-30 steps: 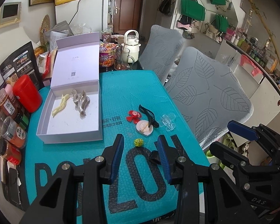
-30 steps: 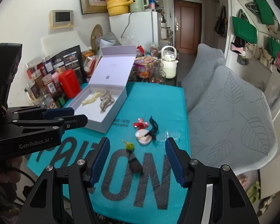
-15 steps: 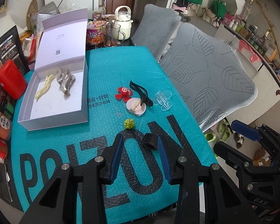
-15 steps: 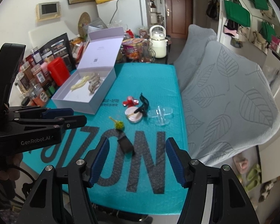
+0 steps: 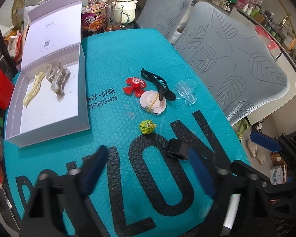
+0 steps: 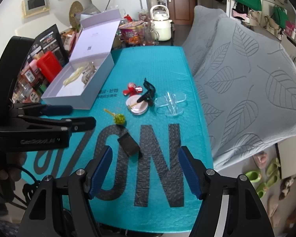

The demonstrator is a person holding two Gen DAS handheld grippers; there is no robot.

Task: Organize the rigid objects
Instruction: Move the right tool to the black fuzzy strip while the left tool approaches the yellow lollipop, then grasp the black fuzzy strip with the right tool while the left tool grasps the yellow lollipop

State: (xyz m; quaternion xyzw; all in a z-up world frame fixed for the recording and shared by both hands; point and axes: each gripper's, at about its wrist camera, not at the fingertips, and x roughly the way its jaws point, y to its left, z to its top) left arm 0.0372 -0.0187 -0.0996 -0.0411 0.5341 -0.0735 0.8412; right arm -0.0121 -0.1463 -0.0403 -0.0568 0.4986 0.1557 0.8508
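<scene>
The small black clip [image 6: 128, 145], a matte boxy piece, lies on the dark printed lettering of the teal bubble-textured mat [image 5: 116, 59], and it now looms larger in both wrist views than a second ago, since both grippers have dropped toward the table. The left gripper [image 5: 148, 162] has just been opening: its blue pads, narrowly set before, stand wide apart and blurred, empty, with the clip just off the right pad at about one o'clock. The right gripper [image 6: 145, 169] has also just been opening a little; its ribbed blue pads gape, nothing pressed between them, the clip ahead at eleven o'clock. Past the clip at twelve sits a knobbly yellow-green bead [image 5: 147, 126], then a round pink compact [image 5: 153, 102] with a glossy black toothed hair claw [image 5: 157, 84] resting on it, a red flower clip [image 5: 135, 86] at ten o'clock, a clear plastic clip [image 5: 185, 91] at two. Far left, the open white box [image 5: 49, 116] holds a cream clip [image 5: 33, 90] and a marbled grey one [image 5: 58, 77].
</scene>
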